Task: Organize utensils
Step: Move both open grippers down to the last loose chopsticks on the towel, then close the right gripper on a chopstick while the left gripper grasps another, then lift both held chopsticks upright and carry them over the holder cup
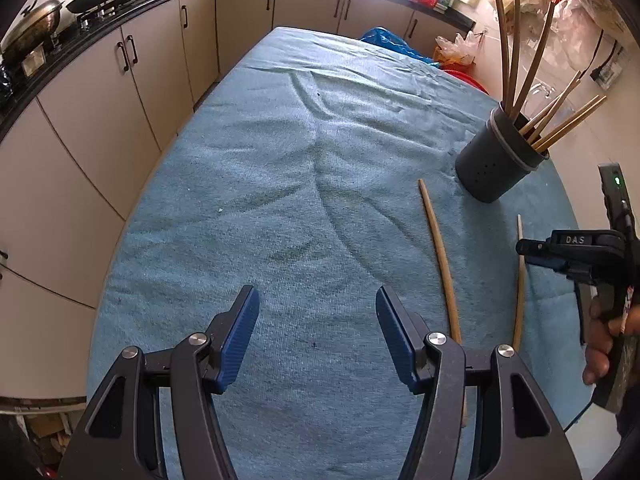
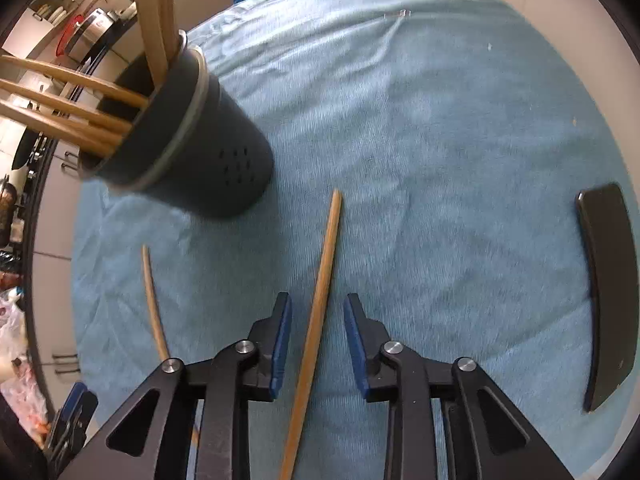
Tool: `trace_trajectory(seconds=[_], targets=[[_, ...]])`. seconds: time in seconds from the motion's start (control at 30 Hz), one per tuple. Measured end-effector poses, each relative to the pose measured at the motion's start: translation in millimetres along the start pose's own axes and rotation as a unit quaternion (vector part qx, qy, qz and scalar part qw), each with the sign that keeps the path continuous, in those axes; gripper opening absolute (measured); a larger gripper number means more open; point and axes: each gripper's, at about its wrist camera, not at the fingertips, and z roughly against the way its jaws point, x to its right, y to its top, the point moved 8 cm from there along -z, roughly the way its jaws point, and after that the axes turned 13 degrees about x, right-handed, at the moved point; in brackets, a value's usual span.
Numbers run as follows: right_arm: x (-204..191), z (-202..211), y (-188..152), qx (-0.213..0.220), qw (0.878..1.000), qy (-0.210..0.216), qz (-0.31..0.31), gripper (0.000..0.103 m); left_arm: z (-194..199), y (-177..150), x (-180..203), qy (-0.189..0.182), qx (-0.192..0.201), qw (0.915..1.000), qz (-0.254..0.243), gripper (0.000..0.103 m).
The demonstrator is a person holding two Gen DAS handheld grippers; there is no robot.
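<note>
Chopsticks remain outside the dark utensil holder (image 2: 208, 152): two lie loose on the blue cloth (image 1: 280, 200), both on the near side of the holder. Your right gripper (image 2: 317, 334) straddles the thicker chopstick (image 2: 320, 300) with its jaws spread, blue pads (image 2: 282, 336) clear of the wood on either side; nothing is clamped. The thinner chopstick (image 2: 154, 312) lies left of it, apart. Your left gripper (image 1: 318, 334) hangs released over bare cloth, well left of the holder, holding nothing. The holder stands upright with a bundle of chopsticks (image 1: 520, 68) fanned out of its mouth. Legible writing: "DAS" on the right gripper body (image 1: 576, 240), seen from the left wrist view. A black flat device (image 2: 608, 292) lies far right of the holder.
</note>
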Motion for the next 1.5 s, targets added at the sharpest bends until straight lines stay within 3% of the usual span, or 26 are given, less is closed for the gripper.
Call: trace_trajectory(seconds=[0.1, 0.27, 0.43, 0.53, 0.73, 0.83, 0.93, 0.97, 1.1, 1.3, 1.5], targets=[[-2.7, -4.3, 1.2, -0.002, 1.0, -0.012, 0.015, 0.008, -3.9, 2.8, 3.2, -0.008, -0.002, 1.0, -0.005, 0.06], [-0.8, 0.8, -6.3, -0.007, 1.0, -0.008, 0.027, 0.007, -16.5, 9.3, 24.3, -0.035, -0.018, 0.9991, -0.015, 0.06], [15.8, 32.8, -9.8, 0.026, 0.999, 0.018, 0.004, 0.007, -38.0, 11.7, 59.0, -0.069, -0.053, 0.996, -0.02, 0.06], [22.1, 48.7, -10.1, 0.034, 0.999, 0.028, -0.005, 0.007, -56.5, 8.6, 79.1, -0.068, -0.084, 0.9938, -0.027, 0.059], [31.3, 74.5, -9.6, 0.047, 0.998, 0.042, -0.017, 0.007, -90.5, 10.9, 104.6, -0.036, -0.119, 0.9911, -0.048, 0.031], [36.8, 84.2, -7.4, 0.054, 0.997, 0.049, -0.018, 0.007, -101.1, 18.5, 114.1, -0.021, -0.114, 0.9911, -0.065, 0.03], [40.6, 93.1, -7.1, 0.059, 0.997, 0.055, -0.018, 0.007, -110.0, 25.3, 119.2, -0.006, -0.106, 0.9916, -0.073, 0.019], [42.5, 95.8, -5.0, 0.06, 0.996, 0.057, -0.018, 0.007, -113.0, 27.3, 120.7, -0.002, -0.102, 0.9917, -0.079, 0.008], [43.4, 101.3, -1.8, 0.066, 0.996, 0.066, -0.011, 0.007, -111.5, 27.0, 119.5, -0.015, -0.091, 0.9933, -0.069, 0.006], [40.1, 114.7, 5.0, 0.079, 0.993, 0.087, 0.004, 0.007, -66.7, 38.6, 112.1, -0.043, -0.021, 0.9983, -0.034, 0.006], [17.9, 135.6, 11.3, 0.114, 0.986, 0.117, 0.044, 0.007, -7.1, 63.0, 110.9, -0.049, 0.053, 0.9972, -0.021, 0.006]])
